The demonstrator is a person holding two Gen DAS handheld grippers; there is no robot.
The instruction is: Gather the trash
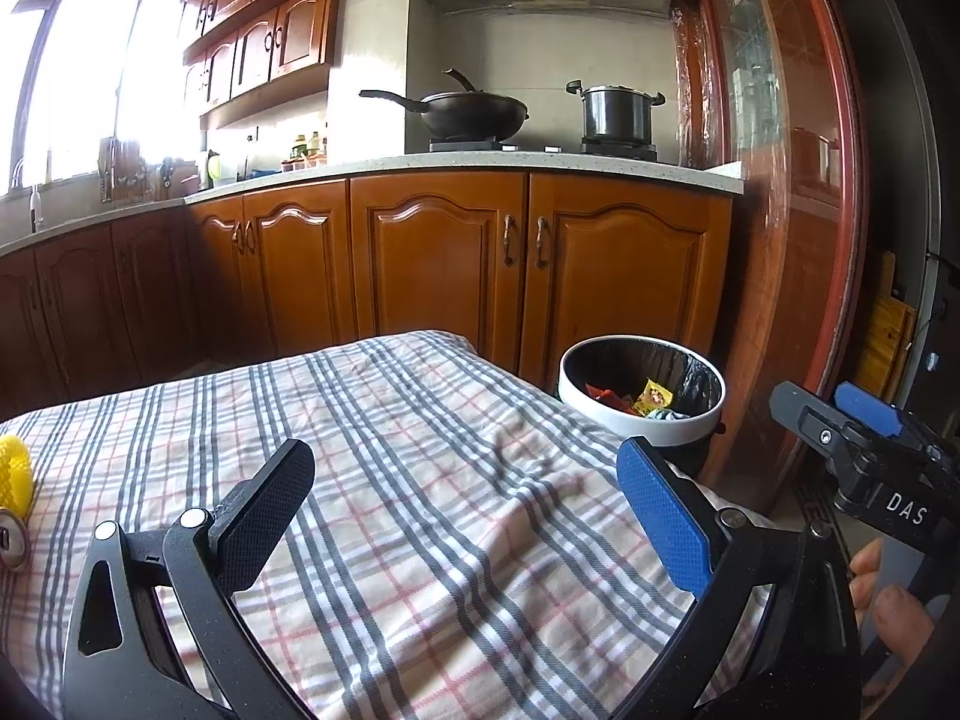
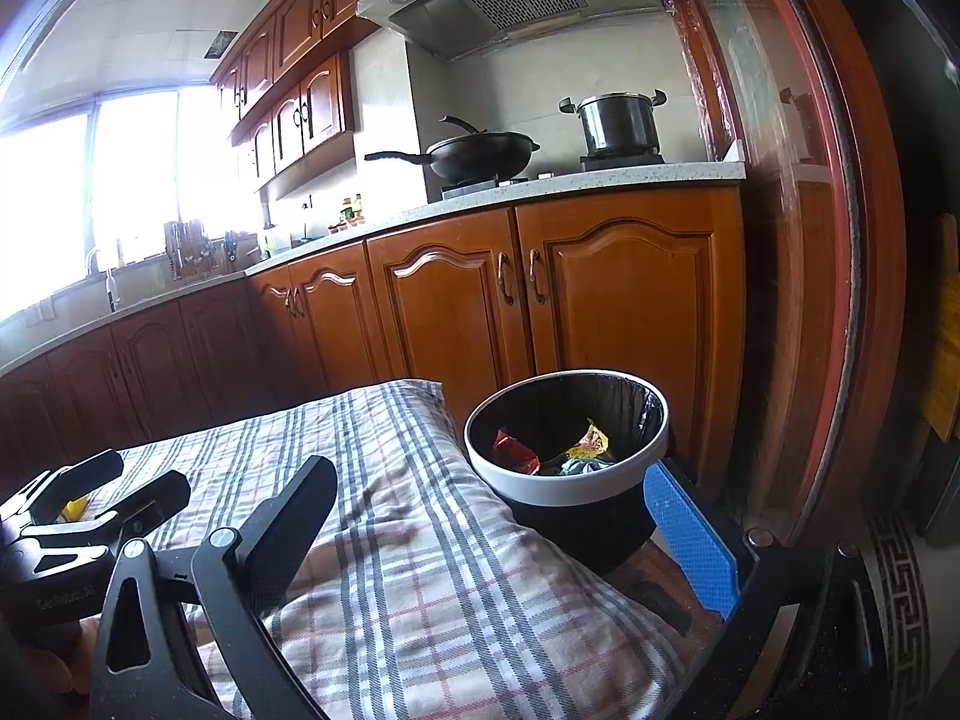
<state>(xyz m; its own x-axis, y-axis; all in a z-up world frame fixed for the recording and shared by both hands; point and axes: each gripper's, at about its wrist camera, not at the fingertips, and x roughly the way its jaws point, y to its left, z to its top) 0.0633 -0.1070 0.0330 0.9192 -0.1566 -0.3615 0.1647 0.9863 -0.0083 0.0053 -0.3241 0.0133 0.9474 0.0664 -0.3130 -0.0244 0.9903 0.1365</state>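
Landmark: the trash bin (image 2: 567,474), a round bin with a white rim and a black liner, standing on the floor at the far right corner of the table.
Bin contents: a red wrapper (image 2: 515,451), a yellow wrapper (image 2: 591,443) and a bluish crumpled piece (image 2: 585,465) lie at the bottom of the bin.
Table: covered by a plaid cloth (image 1: 384,480), grey and pink stripes on white, its edge running just beside the bin.
Left gripper (image 1: 465,516): hangs over the cloth, well to the left of the bin; its black finger and blue finger (image 1: 663,522) are spread wide with only cloth between them, gripping nothing.
Right gripper (image 2: 486,534): nearer the bin, its blue finger (image 2: 690,540) right by the bin's dark base and the black one over the cloth; the fingers are spread wide apart and bare.
Remaining trash: a yellow mesh item (image 1: 13,471) and a round metal piece (image 1: 12,540) sit on the cloth at the table's left edge, far from the bin.
Also seen: from the right wrist view a small yellow bit (image 2: 75,507) shows beyond the left gripper's fingers; I cannot tell what it is.
Behind the bin: wooden cabinets (image 1: 438,264) under a pale counter, with a black wok (image 1: 474,114) and a steel pot (image 1: 615,111) on the stove above.
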